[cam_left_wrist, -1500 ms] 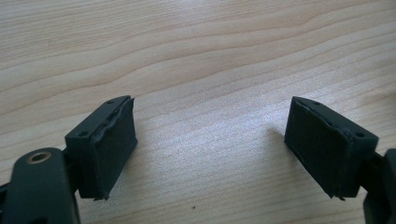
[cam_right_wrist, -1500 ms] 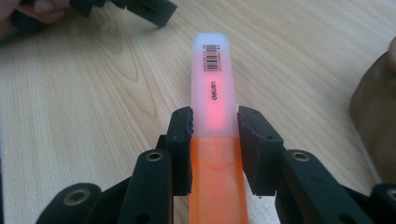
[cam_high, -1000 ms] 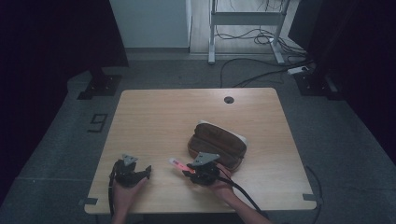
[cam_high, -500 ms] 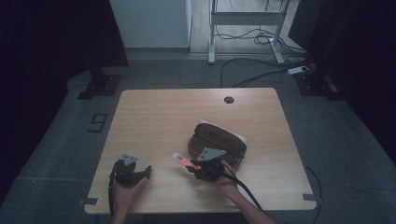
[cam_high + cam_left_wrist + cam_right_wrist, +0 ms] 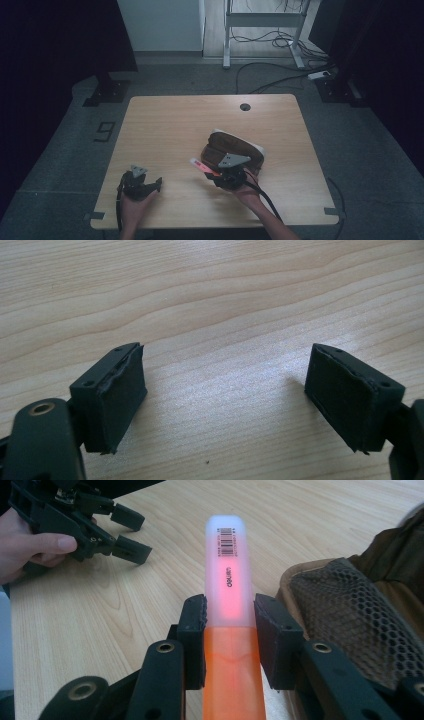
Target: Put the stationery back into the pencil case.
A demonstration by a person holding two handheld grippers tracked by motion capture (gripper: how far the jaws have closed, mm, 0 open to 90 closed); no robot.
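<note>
Right gripper view: right gripper (image 5: 230, 625) clamps an orange highlighter (image 5: 228, 605) beside the open brown pouch (image 5: 350, 610), its contents probably hidden; left gripper (image 5: 225, 400) gapes.

Counted: 2 grippers, left gripper (image 5: 156, 183) at approx. 7 o'clock on the table (image 5: 170, 130), right gripper (image 5: 209, 173) at 5. 1 orange highlighter (image 5: 227, 595). 1 brown pencil case (image 5: 235, 147), approx. 4 o'clock. 1 table, w/ 1 cable hole (image 5: 245, 107) at 12.
</note>
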